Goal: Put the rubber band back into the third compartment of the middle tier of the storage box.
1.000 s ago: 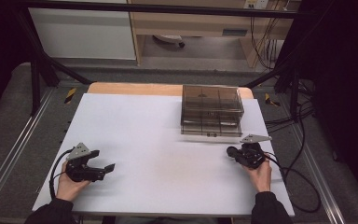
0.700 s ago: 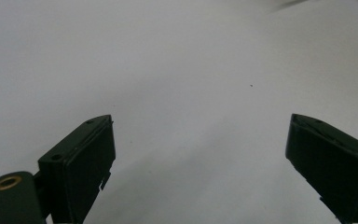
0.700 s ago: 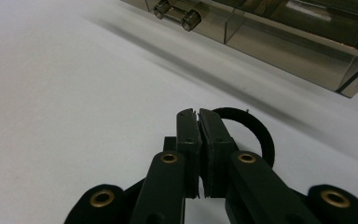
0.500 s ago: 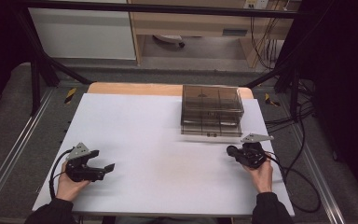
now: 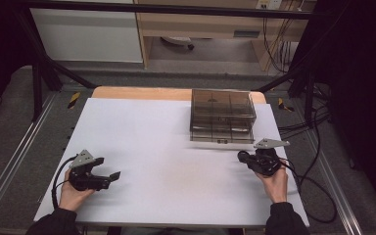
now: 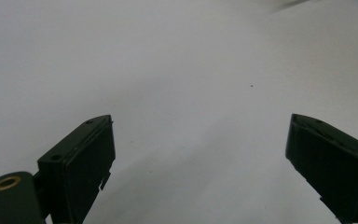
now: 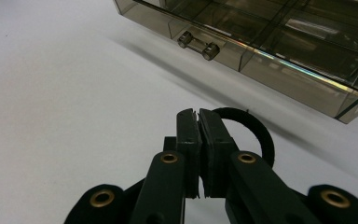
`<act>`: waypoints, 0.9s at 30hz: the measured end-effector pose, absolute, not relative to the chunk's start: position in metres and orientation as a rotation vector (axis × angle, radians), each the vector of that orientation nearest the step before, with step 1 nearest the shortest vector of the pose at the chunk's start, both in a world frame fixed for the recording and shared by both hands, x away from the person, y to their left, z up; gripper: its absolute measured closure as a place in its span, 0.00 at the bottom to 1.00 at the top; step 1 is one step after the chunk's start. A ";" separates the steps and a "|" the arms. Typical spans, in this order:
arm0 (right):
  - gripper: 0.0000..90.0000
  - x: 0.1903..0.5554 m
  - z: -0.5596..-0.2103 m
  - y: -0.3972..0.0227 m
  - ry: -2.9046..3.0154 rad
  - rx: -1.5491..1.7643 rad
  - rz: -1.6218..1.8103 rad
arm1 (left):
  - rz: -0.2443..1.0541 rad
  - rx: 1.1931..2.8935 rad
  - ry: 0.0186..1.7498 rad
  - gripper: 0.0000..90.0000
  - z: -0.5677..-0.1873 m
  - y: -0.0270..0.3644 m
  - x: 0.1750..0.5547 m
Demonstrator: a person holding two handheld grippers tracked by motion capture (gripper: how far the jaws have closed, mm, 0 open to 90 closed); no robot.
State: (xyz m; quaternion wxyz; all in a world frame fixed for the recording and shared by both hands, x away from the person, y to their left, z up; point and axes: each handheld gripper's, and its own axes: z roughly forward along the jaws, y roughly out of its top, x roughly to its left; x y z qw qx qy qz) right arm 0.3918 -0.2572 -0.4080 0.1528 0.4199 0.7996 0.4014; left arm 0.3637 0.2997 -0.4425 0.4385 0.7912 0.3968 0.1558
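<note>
My right gripper rests on the white table just in front of a smoky transparent drawer box. Its jaws are shut, pad against pad. A black ring shows right behind the tip of its right-hand jaw; I cannot tell whether the ring is pinched or lies on the table. The box's lowest drawer has a small clear bar handle facing this gripper. My left gripper lies at the table's near left, held by a hand, jaws wide open with only bare white table between them.
The white table top has a wooden strip along its far edge. Cables trail off the right side. Metal frame rails run along both sides of the table.
</note>
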 end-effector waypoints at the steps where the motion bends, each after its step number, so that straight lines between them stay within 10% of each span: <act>1: 0.97 0.392 -0.407 -0.257 2.294 1.207 1.151 | 0.387 1.966 0.987 0.09 -0.443 0.300 0.364; 27: 0.97 0.400 -0.376 -0.255 2.251 1.189 1.152 | 0.388 1.964 0.988 0.09 -0.443 0.300 0.364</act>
